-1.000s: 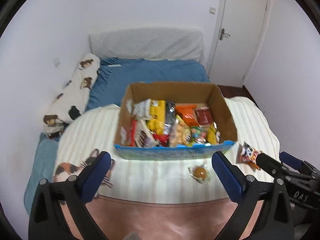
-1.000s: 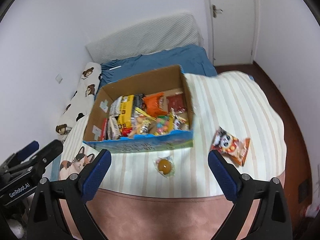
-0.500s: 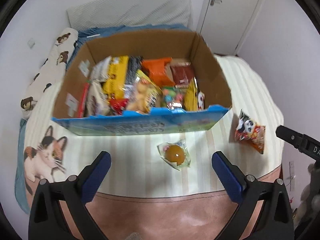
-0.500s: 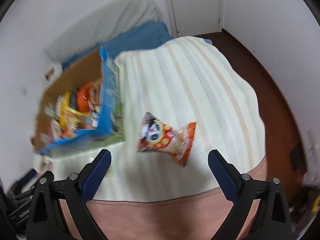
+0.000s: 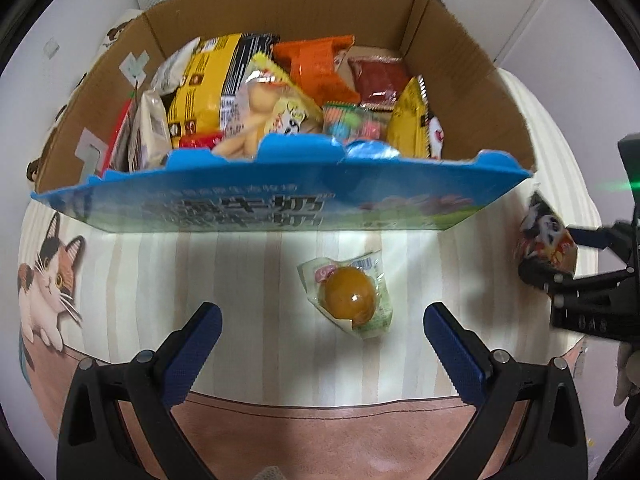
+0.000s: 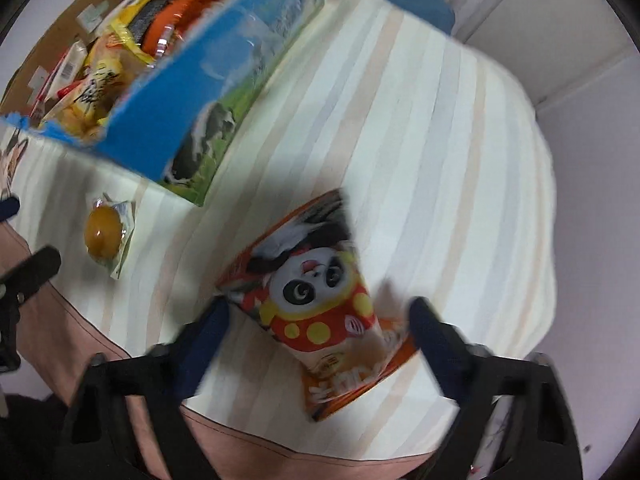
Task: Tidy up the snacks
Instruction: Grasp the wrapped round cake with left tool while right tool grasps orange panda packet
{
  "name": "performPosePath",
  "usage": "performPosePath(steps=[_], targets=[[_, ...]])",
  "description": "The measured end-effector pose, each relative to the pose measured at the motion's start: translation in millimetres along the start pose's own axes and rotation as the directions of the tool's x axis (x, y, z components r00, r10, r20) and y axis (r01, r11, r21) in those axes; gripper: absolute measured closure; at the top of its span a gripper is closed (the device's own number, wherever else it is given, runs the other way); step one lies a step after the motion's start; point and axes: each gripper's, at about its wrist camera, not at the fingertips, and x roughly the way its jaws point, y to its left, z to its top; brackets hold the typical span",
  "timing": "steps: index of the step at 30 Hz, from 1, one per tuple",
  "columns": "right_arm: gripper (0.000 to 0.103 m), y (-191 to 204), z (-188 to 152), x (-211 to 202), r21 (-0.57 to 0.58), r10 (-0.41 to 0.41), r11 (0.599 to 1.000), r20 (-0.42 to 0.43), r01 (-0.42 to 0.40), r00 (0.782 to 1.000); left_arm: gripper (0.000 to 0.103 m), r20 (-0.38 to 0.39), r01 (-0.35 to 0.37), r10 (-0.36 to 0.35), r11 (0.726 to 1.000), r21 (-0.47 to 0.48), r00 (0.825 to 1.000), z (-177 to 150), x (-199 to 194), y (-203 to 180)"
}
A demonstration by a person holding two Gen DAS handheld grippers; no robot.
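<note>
An orange panda snack bag [image 6: 320, 304] lies on the striped cloth, between the blurred fingers of my right gripper [image 6: 318, 312]. Its jaws are closing around the bag and point straight down at it. In the left wrist view that right gripper [image 5: 556, 256] straddles the same bag [image 5: 546, 236] at the far right. My left gripper [image 5: 322, 316] hangs open just above a round orange treat in a clear wrapper [image 5: 352, 300], with nothing between its fingers. Behind both stands the snack box [image 5: 280, 208], cardboard with a blue printed front, packed with several bags.
The striped cloth [image 5: 160, 272] covers a rounded table and carries a cat print [image 5: 48, 280] at the left. Its pink hem [image 5: 320, 424] marks the near edge. The box's blue side [image 6: 192, 92] stands close to the upper left of the panda bag.
Both grippers have dropped toward the table and tilted downward. The left one now hovers over the wrapped orange treat. The right one has swung over the panda bag and its fingers have narrowed.
</note>
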Motion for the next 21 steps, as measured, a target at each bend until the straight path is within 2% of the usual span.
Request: performPosePath(steps=[2, 3, 6, 7, 8, 9, 13, 17, 18, 19, 20, 21], targets=[[0.037, -11.7, -0.6, 10.0, 0.095, 0.046, 0.995, -0.044, -0.042, 0.998, 0.0, -0.005, 0.002, -0.002, 1.0, -0.007, 1.0, -1.2, 2.3, 0.9], [0.038, -19.0, -2.7, 12.9, 0.162, 0.107, 0.982, -0.047, -0.098, 0.993, 0.0, -0.006, 0.001, -0.002, 1.0, -0.009, 1.0, -1.4, 3.0, 1.0], [0.035, -30.9, -11.9, 18.9, 0.307, 0.27, 0.92, -0.04, -0.245, 0.962, 0.0, -0.007, -0.002, 0.002, 1.0, -0.02, 1.0, -0.9, 5.3, 3.3], [0.032, -33.7, -13.9, 19.8, 0.339, 0.313, 0.897, -0.036, -0.283, 0.949, 0.0, -0.01, -0.002, 0.001, 1.0, -0.023, 1.0, -0.6, 6.7, 3.7], [0.02, -36.4, -16.5, 21.7, 0.367, 0.362, 0.872, -0.039, -0.323, 0.931, 0.0, -0.016, 0.001, -0.002, 1.0, -0.026, 1.0, 0.2, 9.0, 3.8], [0.012, -37.5, -16.8, 21.0, 0.373, 0.374, 0.865, -0.037, -0.334, 0.927, 0.0, -0.02, 0.003, -0.004, 1.0, -0.029, 1.0, 0.6, 10.6, 4.0], [0.012, -39.6, -19.0, 10.0, 0.357, 0.29, 0.893, 0.008, -0.274, 0.957, 0.0, -0.073, 0.03, -0.035, 0.997, -0.071, 0.997, 6.7, 28.5, 2.6], [0.012, -39.3, -13.7, 10.2, 0.388, 0.263, 0.885, 0.039, -0.257, 0.964, 0.002, -0.13, 0.058, -0.071, 0.993, -0.101, 0.989, 15.0, 52.0, -1.8], [0.012, -40.1, -12.9, 10.8, 0.397, 0.252, 0.883, 0.048, -0.25, 0.966, 0.013, -0.146, 0.065, -0.08, 0.993, -0.101, 0.986, 16.7, 58.6, -3.7], [0.012, -39.7, -8.2, 13.6, 0.406, 0.245, 0.88, 0.056, -0.246, 0.968, 0.034, -0.156, 0.066, -0.082, 0.993, -0.101, 0.984, 17.6, 63.8, -5.2], [0.012, -37.7, -9.2, 15.8, 0.418, 0.236, 0.876, 0.061, -0.24, 0.97, 0.045, -0.168, 0.063, -0.079, 0.993, -0.098, 0.983, 17.8, 69.2, -6.5], [0.016, -36.6, -11.1, 16.6, 0.433, 0.232, 0.869, 0.07, -0.239, 0.97, 0.045, -0.17, 0.053, -0.067, 0.995, -0.089, 0.983, 17.3, 72.1, -7.7]])
